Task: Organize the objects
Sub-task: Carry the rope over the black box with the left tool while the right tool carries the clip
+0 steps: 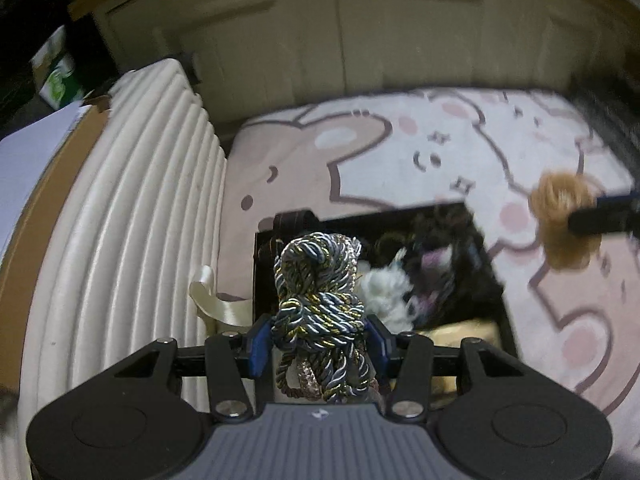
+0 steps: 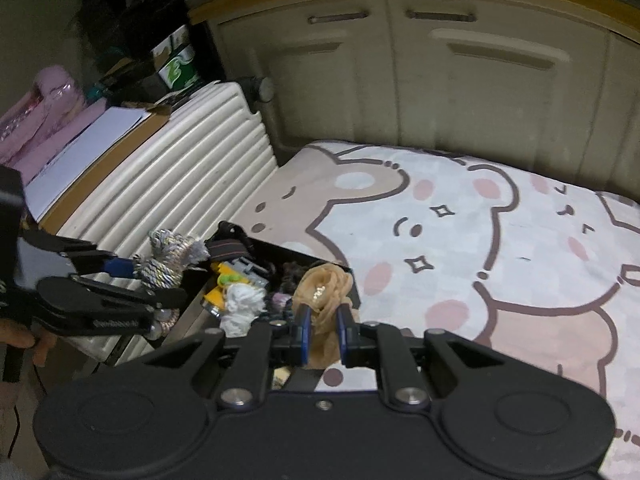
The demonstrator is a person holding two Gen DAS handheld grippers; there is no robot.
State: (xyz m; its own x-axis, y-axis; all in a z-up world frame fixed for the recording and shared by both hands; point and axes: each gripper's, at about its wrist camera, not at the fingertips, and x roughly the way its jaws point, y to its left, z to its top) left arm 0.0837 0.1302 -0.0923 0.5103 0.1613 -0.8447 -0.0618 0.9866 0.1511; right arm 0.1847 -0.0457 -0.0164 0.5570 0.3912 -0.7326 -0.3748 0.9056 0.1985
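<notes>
1. the bed (image 2: 460,216) with its cartoon bear cover is serving as the work surface, and cream cupboard doors (image 2: 400,80) are closing off the room behind it.
2. a ribbed cream suitcase (image 2: 180,176) is lying along the bed's edge, probably just stored there.
3. the black box (image 1: 494,276) is sitting open on the cover, already holding a white tuft, dark bits and yellow pieces, so it seems to be the sorting bin.
4. the left tongs (image 1: 318,340) are pinching a bundle of grey and gold twisted cord (image 1: 320,280) right above the box's near corner, seemingly carrying it.
5. the right tongs (image 2: 322,330) are pinching a balled tan stocking (image 2: 324,292) beside the box's far side, over the cover.
6. a cream ribbon (image 1: 212,300) is curling between suitcase and box.
</notes>
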